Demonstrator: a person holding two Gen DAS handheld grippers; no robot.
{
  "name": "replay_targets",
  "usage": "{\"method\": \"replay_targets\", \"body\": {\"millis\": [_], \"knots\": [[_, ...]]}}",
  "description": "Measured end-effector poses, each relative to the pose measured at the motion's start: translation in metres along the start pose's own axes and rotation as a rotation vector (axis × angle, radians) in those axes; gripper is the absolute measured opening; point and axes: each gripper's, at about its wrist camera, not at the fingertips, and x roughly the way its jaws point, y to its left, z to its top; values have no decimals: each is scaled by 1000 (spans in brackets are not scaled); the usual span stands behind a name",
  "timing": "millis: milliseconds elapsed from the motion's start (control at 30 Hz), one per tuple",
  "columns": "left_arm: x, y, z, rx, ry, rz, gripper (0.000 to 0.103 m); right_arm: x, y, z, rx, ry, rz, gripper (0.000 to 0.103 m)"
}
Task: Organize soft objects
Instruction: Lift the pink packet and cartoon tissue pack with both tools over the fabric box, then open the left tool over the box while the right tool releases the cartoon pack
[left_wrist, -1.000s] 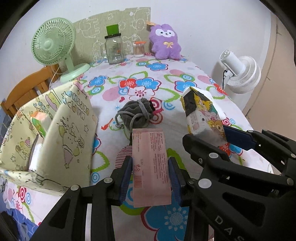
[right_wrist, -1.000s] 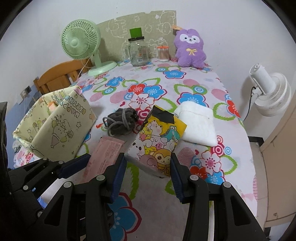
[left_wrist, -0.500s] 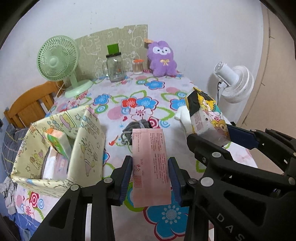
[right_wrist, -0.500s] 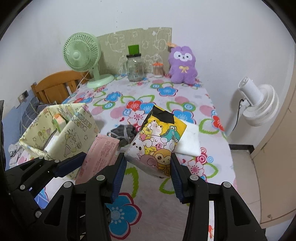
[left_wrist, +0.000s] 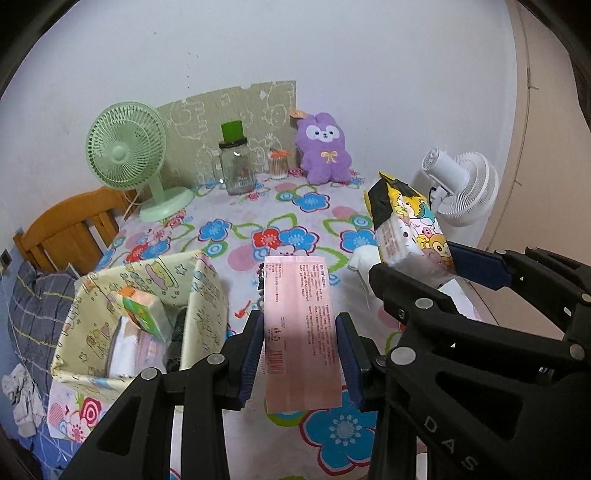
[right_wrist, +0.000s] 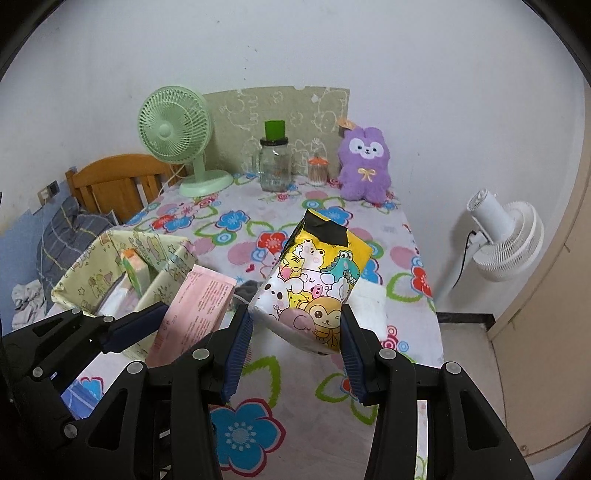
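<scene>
The pink pack (left_wrist: 301, 332) sat clamped between our left gripper's (left_wrist: 300, 354) pads, lifted above the table (left_wrist: 258, 206) near its front edge, just right of the bin (left_wrist: 207, 295). Our right gripper (right_wrist: 295, 350) gripped the cartoon pack (right_wrist: 314, 288) the same way, held over the table's right half.

The left view looked down into the bin at the table's left edge: a green-and-orange pack (left_wrist: 142, 312) stood tilted inside, with white and pink packs beneath it and something dark in the narrow compartment that we could not identify. The right view showed only the bin's rim (right_wrist: 74, 280) and the top of that green pack (right_wrist: 135, 269).

The right view alone showed a white cloth (right_wrist: 369, 299) lying by the right edge behind the cartoon pack; in the left view just a sliver of it (left_wrist: 364, 256) peeked out. A grey thing (right_wrist: 247, 288) between the two packs was mostly hidden in both views.

The plush (right_wrist: 365, 166), jar (right_wrist: 274, 162) and green fan (right_wrist: 177, 129) stood along the far edge. The white fan (right_wrist: 506, 236) stood off the table to the right.
</scene>
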Motion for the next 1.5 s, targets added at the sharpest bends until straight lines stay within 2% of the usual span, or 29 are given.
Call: {"method": "replay_targets", "body": {"millis": [800,1500], "knots": [[-12,63,8,-21,-37,29,40,1,63,32,-55,-41,29,49],[4,128,5,-81,-10,72,40,33,122,52,-127,-18,91,49]]}}
